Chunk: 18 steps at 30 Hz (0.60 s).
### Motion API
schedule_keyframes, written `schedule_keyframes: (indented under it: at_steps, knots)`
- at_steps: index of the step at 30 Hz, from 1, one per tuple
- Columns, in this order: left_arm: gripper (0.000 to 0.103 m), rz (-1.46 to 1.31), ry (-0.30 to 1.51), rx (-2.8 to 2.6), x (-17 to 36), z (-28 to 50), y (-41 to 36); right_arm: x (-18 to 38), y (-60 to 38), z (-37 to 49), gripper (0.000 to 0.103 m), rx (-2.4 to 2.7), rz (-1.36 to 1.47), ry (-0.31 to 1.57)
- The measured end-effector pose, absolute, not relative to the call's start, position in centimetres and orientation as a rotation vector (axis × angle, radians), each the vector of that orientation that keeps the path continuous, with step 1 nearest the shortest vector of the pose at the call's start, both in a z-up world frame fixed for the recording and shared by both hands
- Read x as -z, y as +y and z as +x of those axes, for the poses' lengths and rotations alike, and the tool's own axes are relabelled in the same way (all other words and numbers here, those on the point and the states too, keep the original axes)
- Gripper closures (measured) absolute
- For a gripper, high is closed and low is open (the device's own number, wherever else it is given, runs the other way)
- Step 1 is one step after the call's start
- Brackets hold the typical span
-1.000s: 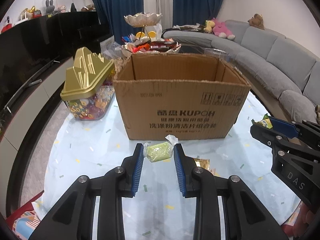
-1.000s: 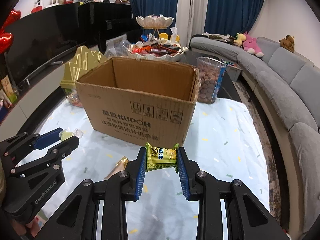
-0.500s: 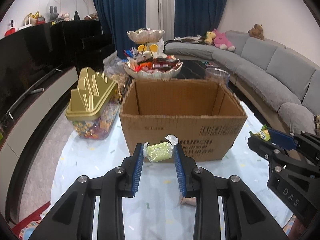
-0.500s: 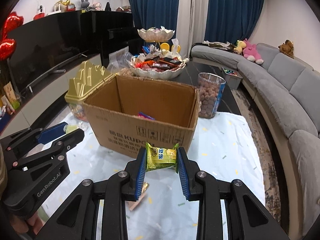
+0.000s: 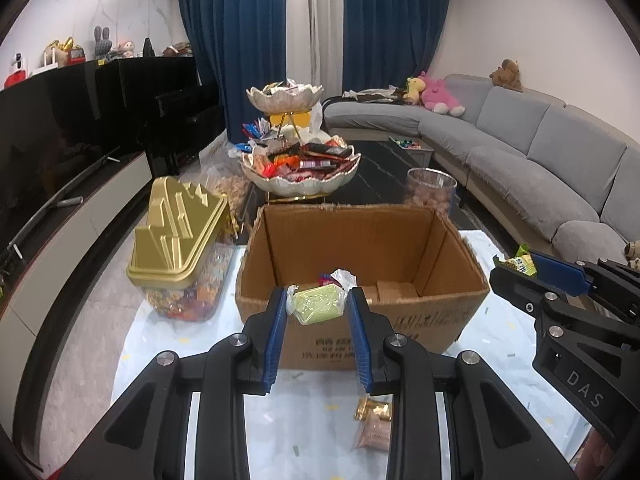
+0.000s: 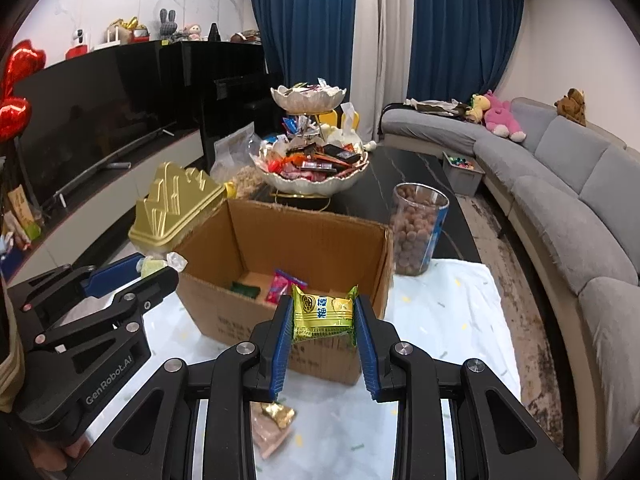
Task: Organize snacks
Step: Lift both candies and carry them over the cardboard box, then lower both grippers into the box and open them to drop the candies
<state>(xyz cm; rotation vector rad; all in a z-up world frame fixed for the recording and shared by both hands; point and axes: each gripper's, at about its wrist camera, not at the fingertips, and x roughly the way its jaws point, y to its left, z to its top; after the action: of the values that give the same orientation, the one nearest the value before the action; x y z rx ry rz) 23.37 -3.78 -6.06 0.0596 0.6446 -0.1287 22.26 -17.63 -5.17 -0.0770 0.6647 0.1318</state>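
The left gripper point(image 5: 318, 306) is clamped on a pale green snack point(image 5: 318, 304) in clear wrap, its blue pads pressing both short ends. The right gripper point(image 6: 323, 314) grips a yellow-green packet point(image 6: 323, 314) the same way, so each wrapper's long axis runs crosswise between the pads.

From both tongs the open cardboard box point(image 5: 440, 304) lies at twelve o'clock, its near wall just beyond and below the held snacks. Judged from the wrist views, the coming move turns on carrying each snack forward over that near rim before letting go. The left gripper sits about centred on the box; the right one faces its nearer right corner. Neither looks clearly closer.

Inside the box, a pink packet point(image 6: 282, 286) and a dark green one point(image 6: 245, 289) lie on the floor; the near wall hides whatever is below it. A gold-topped wrapper point(image 5: 374, 426) lies on the tablecloth point(image 5: 160, 344) at six o'clock, partly covered by the gripper arms. The printing on the box front is mostly blocked.
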Motion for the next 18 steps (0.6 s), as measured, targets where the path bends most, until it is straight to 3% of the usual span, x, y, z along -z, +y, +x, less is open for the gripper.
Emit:
schedule_keyframes:
  at_steps: [18]
  knots:
    - [0.072, 0.075, 0.645, 0.137, 4.7, 29.3, -3.4, 4.3, -17.4, 27.8, 0.071, -0.138, -0.057, 0.684]
